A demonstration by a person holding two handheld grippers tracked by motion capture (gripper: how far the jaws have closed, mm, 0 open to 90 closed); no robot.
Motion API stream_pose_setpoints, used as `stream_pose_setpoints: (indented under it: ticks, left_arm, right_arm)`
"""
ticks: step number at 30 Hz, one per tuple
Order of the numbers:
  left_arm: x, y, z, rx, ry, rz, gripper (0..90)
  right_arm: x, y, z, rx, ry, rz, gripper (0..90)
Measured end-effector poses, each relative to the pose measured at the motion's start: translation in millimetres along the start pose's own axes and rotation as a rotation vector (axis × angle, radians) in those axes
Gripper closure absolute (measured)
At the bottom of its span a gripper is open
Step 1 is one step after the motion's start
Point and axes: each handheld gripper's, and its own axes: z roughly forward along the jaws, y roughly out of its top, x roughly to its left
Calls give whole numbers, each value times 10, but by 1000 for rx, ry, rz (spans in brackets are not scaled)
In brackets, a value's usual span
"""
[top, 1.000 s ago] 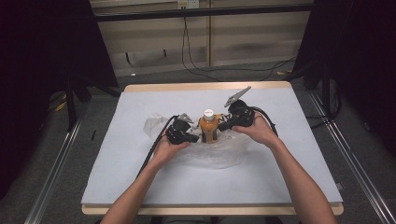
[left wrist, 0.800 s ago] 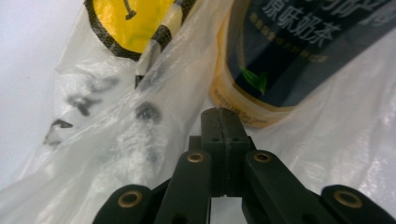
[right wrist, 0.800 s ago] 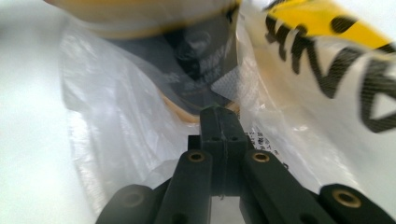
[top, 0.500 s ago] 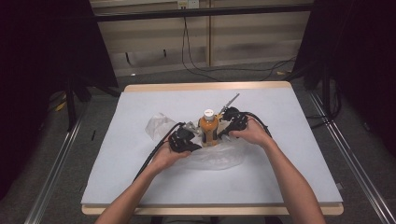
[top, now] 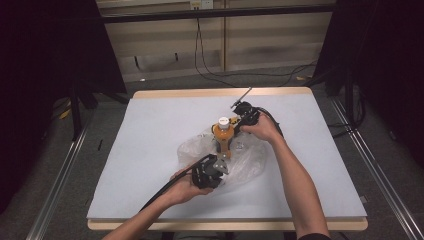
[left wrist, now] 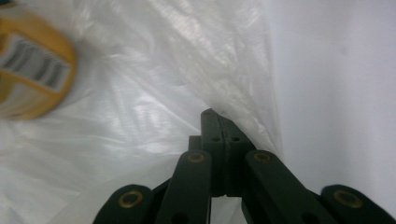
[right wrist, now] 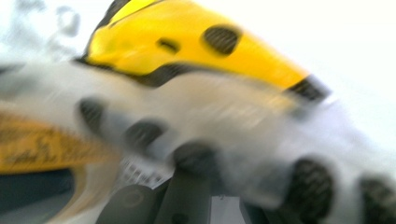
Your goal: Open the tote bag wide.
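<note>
A crumpled clear plastic bag (top: pixel 248 161) lies mid-table around an orange bottle (top: pixel 223 132) with a white cap, which stands upright. My left gripper (top: pixel 220 161) is at the bag's near edge, its jaws shut on a fold of the film (left wrist: pixel 154 107); the left gripper (left wrist: pixel 218 122) has the blurred bottle (left wrist: pixel 32 74) off to its upper left. My right gripper (top: pixel 236 124) sits just right of the bottle's cap. Its view is blurred: white film (right wrist: pixel 224 112) drapes over the jaws, which look shut on it, with a yellow and black object (right wrist: pixel 187 42) behind.
The table (top: pixel 150 150) has a pale cover that reaches bare to the left and along the near edge. A wooden rim runs along the far edge (top: pixel 220 92). Cables trail from both grippers, and dark curtains flank the table.
My left gripper has pulled toward the near edge and to the right, dragging the bag's film with it. My right gripper has sunk beside the bottle's cap. The bottle has stayed upright.
</note>
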Motion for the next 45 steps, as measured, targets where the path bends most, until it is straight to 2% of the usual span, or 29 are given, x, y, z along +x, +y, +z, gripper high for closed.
stream_pose_setpoints:
  ticks: [1, 2, 3, 5, 7, 8, 10, 12, 13, 15, 16, 17, 19, 21, 22, 23, 24, 25, 28, 31, 32, 34, 35, 37, 38, 39, 40, 42, 45]
  left_arm:
    - [-42, -5, -1, -5, -3, -12, 900]
    - [-49, -10, -17, 11, -13, 19, 900]
    - [-87, -20, -12, -7, -16, 2, 900]
    - [-138, -36, -17, -13, -15, 9, 900]
    - [-203, -41, -27, -10, -4, 15, 900]
    - [-250, -34, -40, 13, 4, 44, 900]
    - [-342, -32, -40, 5, -4, 42, 900]
    - [-387, -29, -54, 25, -5, 76, 900]
    - [-420, -34, -52, 13, -10, 59, 900]
    - [-432, -32, -64, 26, -19, 89, 900]
    - [-471, -40, -49, 3, -20, 57, 900]
    - [-462, -37, -63, 21, -18, 85, 900]
    - [-502, -32, -73, 31, -36, 94, 900]
    - [-530, -31, -76, 37, -30, 106, 900]
    - [-524, -35, -67, 21, -36, 79, 900]
    - [-509, -34, -72, 29, -39, 79, 900]
    - [-526, -29, -69, 27, -42, 76, 900]
    - [-533, -18, -72, 42, -40, 105, 900]
    - [-539, -10, -78, 56, -58, 113, 900]
    - [-518, -28, -70, 31, -83, 75, 900]
    - [-492, -25, -76, 40, -91, 87, 900]
    - [-469, -30, -61, 15, -106, 59, 900]
    - [-446, -30, -76, 23, -92, 56, 900]
    - [-429, -39, -68, 6, -106, 29, 900]
    - [-368, -49, -85, -15, -103, 6, 900]
    - [-334, -48, -101, -17, -119, 6, 900]
    - [-309, -49, -118, -33, -129, -5, 900]
    - [-261, -53, -152, -65, -120, -24, 900]
    - [-189, -66, -199, -114, -118, -46, 900]
  right_arm:
    - [-25, 15, 1, 1, -3, 9, 900]
    - [-45, 35, 2, 3, -21, 10, 900]
    - [-57, 56, 6, 3, -36, 8, 900]
    - [-67, 101, 13, 11, -72, 8, 900]
    - [-87, 130, 23, 17, -73, 21, 900]
    - [-100, 141, 27, 14, -82, 20, 900]
    - [-125, 162, 34, 7, -103, 24, 900]
    - [-158, 183, 41, -5, -112, 41, 900]
    - [-177, 194, 41, -3, -132, 40, 900]
    - [-198, 216, 44, -1, -147, 43, 900]
    - [-200, 226, 41, 8, -157, 56, 900]
    - [-214, 236, 43, 8, -176, 45, 900]
    - [-229, 253, 41, 15, -182, 75, 900]
    - [-264, 259, 39, 6, -224, 77, 900]
    - [-277, 258, 37, 2, -222, 95, 900]
    - [-299, 252, 39, -14, -218, 97, 900]
    - [-309, 250, 32, -11, -246, 102, 900]
    - [-318, 249, 31, -16, -239, 114, 900]
    - [-339, 239, 31, -30, -264, 115, 900]
    - [-357, 234, 25, -33, -279, 127, 900]
    - [-355, 232, 27, -35, -289, 126, 900]
    - [-351, 228, 23, -35, -285, 126, 900]
    - [-351, 222, 13, -30, -273, 124, 900]
    - [-333, 200, -8, -35, -245, 105, 900]
    - [-320, 183, -27, -55, -221, 92, 900]
    - [-295, 165, -48, -73, -188, 88, 900]
    - [-273, 143, -73, -84, -181, 76, 900]
    - [-240, 84, -139, -133, -126, 74, 900]
    - [-180, -1, -243, -187, -96, 65, 900]
